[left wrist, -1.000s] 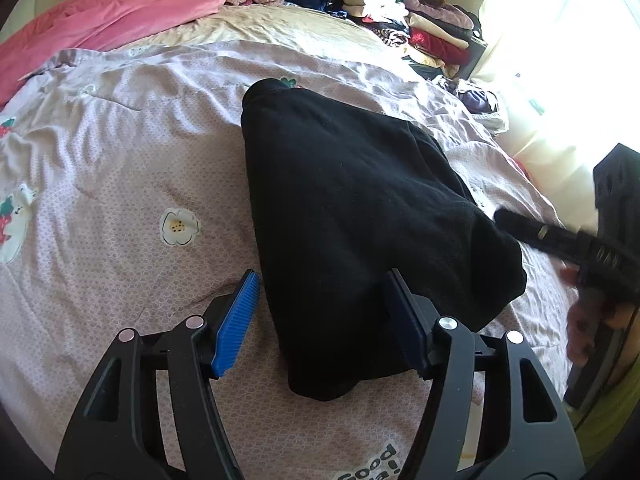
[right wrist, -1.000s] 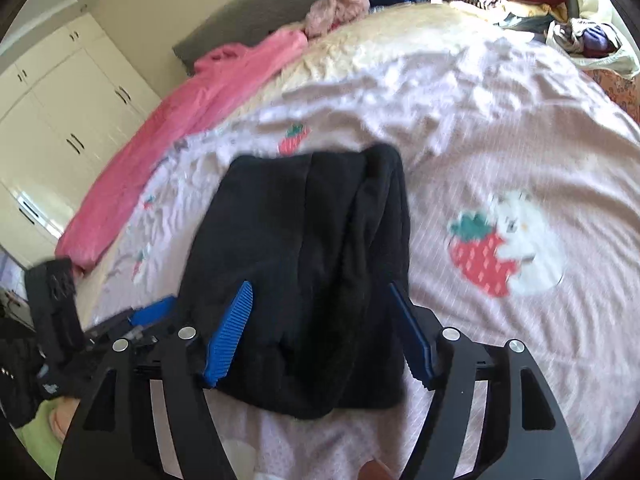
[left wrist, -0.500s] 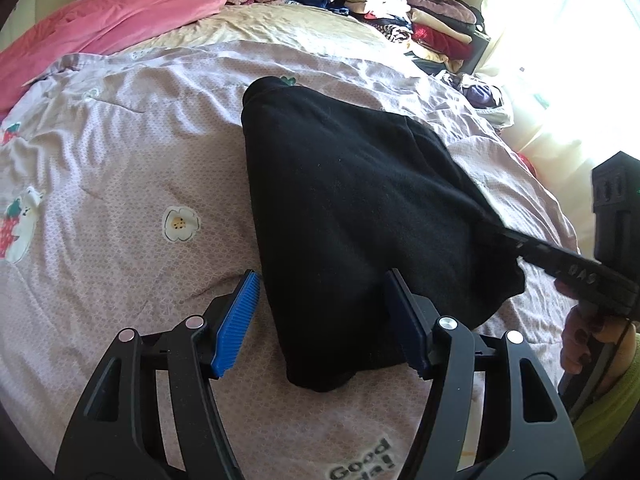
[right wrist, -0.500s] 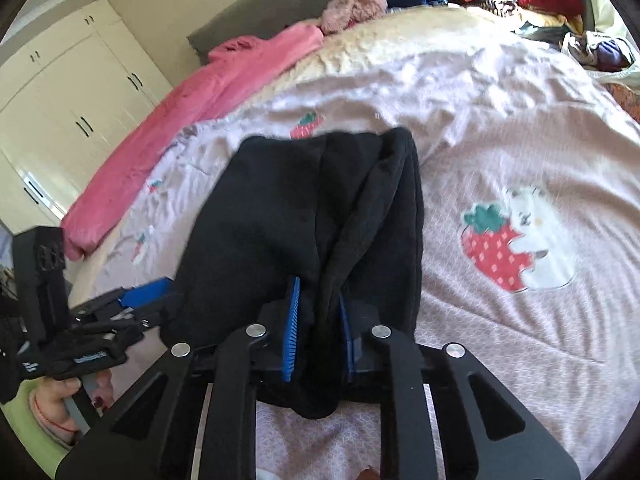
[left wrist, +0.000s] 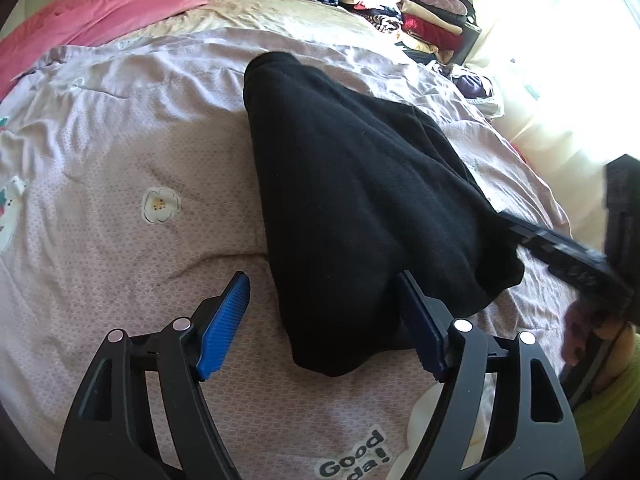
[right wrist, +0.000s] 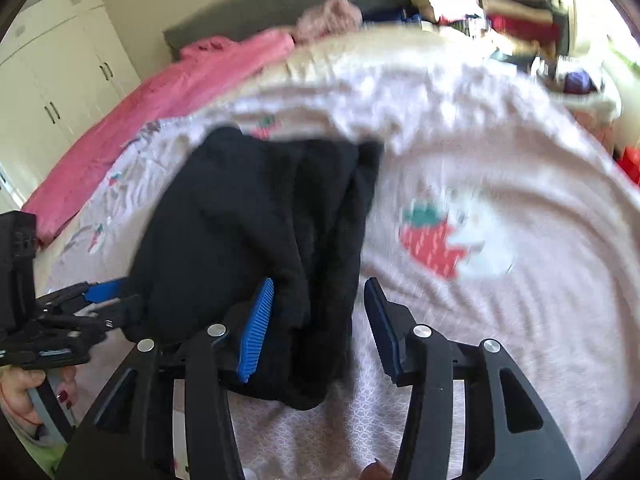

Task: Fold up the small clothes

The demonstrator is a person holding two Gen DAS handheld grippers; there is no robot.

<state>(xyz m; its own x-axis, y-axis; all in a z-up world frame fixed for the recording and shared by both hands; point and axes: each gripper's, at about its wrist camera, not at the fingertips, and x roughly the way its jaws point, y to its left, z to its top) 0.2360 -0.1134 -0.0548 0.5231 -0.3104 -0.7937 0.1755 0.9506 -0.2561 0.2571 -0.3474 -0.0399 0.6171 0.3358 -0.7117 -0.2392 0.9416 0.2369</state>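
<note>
Both claws are spread, left claw and right claw astride the black garment, so its fold may slide apart.

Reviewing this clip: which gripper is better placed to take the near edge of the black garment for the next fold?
Probably the left gripper: wide open, its fingers straddle the near hem of the black garment. The right gripper, also open, sits over the bunched side folds, in a motion-blurred view.

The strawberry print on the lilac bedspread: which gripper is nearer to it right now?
Right. The right gripper, jaws open over the black fleece garment, has the strawberry print just beyond its outer finger. The left gripper sits at the garment's opposite edge.
</note>
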